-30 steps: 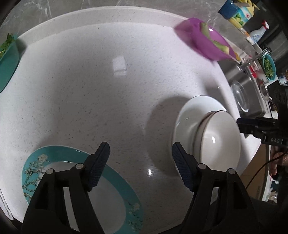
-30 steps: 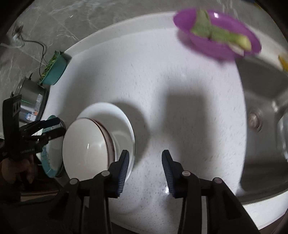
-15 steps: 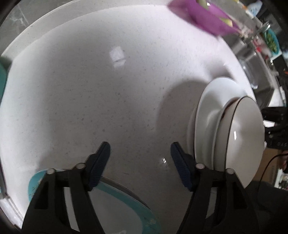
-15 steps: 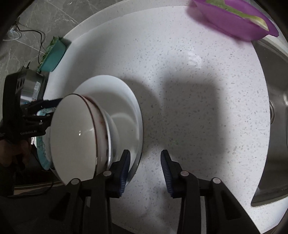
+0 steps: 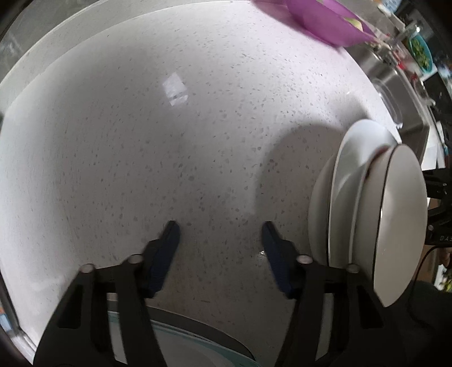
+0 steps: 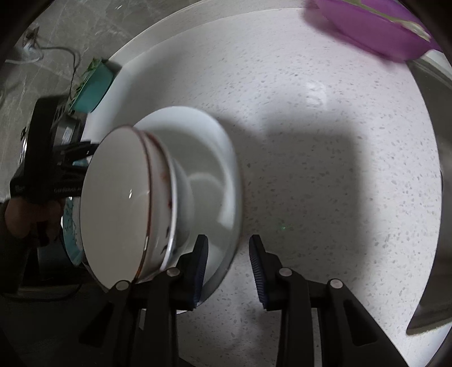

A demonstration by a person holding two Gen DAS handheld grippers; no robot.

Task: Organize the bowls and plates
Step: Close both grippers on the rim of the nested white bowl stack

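Left gripper (image 5: 219,240): fingers closing, nothing between them, above bare surface (image 5: 169,141).
Right gripper (image 6: 228,257): fingers narrow and closing, astride white plate's (image 6: 217,158) near rim.
Bowl (image 6: 118,203): on the plate.
Teal plate (image 5: 180,338): near edge, under left gripper.

Layout of the counter, as you see it from both wrist views

On the counter (image 5: 169,127) a bowl (image 6: 121,203) sits in a plate (image 6: 214,158). In the left wrist view this stack lies at your right edge; in the right wrist view it lies to your left. A basin (image 6: 375,25) stands at the far side of the counter, with the sink (image 6: 443,197) to its right. A second plate (image 5: 197,350) lies at the near edge under the left gripper (image 5: 220,225). A container (image 6: 93,87) stands far left, beyond the stack.
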